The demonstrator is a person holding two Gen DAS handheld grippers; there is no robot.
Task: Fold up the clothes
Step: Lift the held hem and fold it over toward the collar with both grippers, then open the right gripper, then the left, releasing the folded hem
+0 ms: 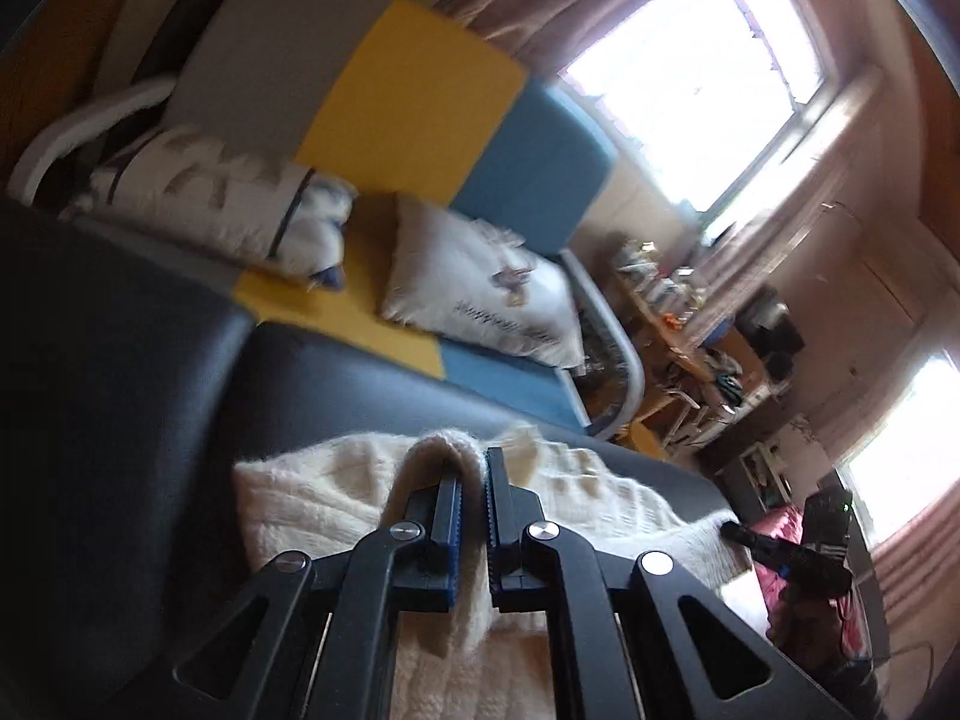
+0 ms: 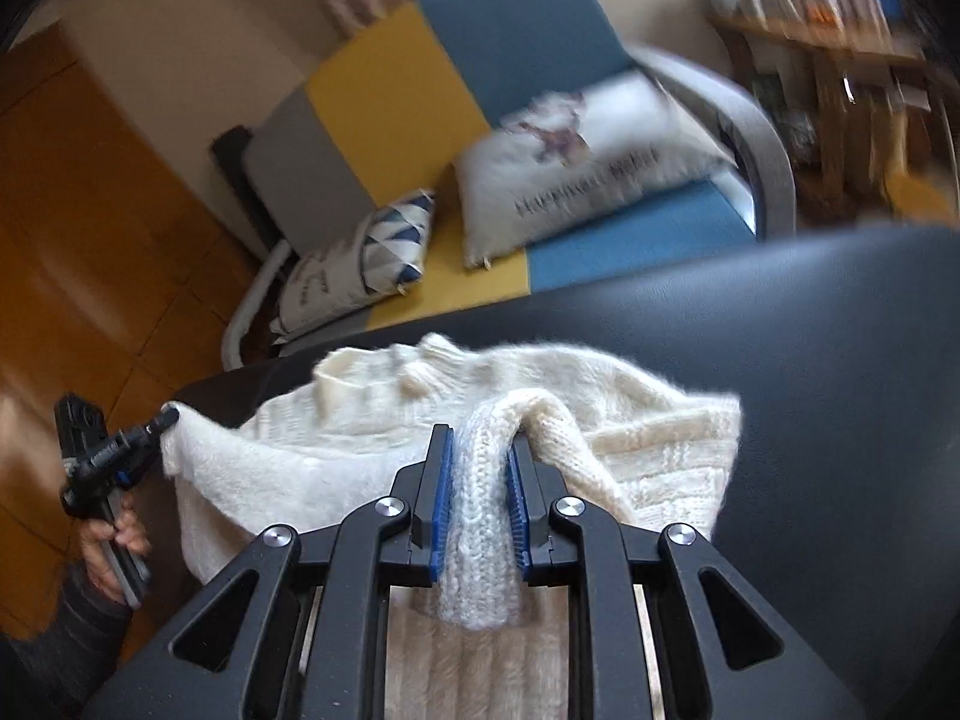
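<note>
The left gripper [image 1: 473, 483] pinches a fold of a cream knit sweater [image 1: 312, 498], while the right gripper [image 2: 480, 468] clamps another bunched fold. The sweater lies spread on a black padded surface [image 2: 810, 360], a colourful sofa [image 2: 510, 30] beyond.

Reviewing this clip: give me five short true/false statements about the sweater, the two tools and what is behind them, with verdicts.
1. The left tool is shut on a fold of the cream sweater. True.
2. The right tool is open and holds nothing. False: it is shut on a knitted strip of the sweater.
3. The sweater lies on a wooden floor. False: it lies on a black padded surface.
4. Two cushions sit on the sofa behind. True.
5. The sofa is plain red. False: it has grey, yellow and blue panels.
</note>
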